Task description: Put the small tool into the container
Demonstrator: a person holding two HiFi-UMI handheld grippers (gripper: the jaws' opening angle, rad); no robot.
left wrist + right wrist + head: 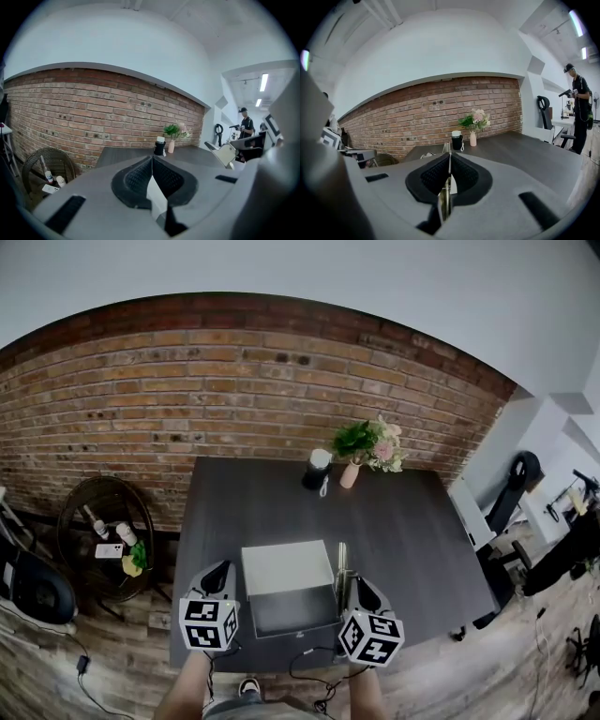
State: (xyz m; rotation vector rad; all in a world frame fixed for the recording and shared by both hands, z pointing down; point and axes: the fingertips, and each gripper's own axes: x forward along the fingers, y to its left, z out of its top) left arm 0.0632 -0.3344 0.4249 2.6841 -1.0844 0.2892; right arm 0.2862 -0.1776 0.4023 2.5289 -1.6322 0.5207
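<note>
Fronting brick wall (234,381), dark table (412,531); left hand-held gripper (222,568) closed, right hand-held gripper (360,584) clamping small tool (341,563).

We see a brick wall (187,381) under a white wall (375,277), behind a dark table (412,531). At the table's far edge we note a black tumbler (317,470) with a white lid, just beside a pink vase (349,476) holding flowers (370,442). Left of the table, a round wicker stand (80,507) with bottles (100,529) in it, near a black chair (33,587). Wood floor (525,652). In the right gripper view we spot a person (580,108) in dark clothes and a cap, far right
</note>
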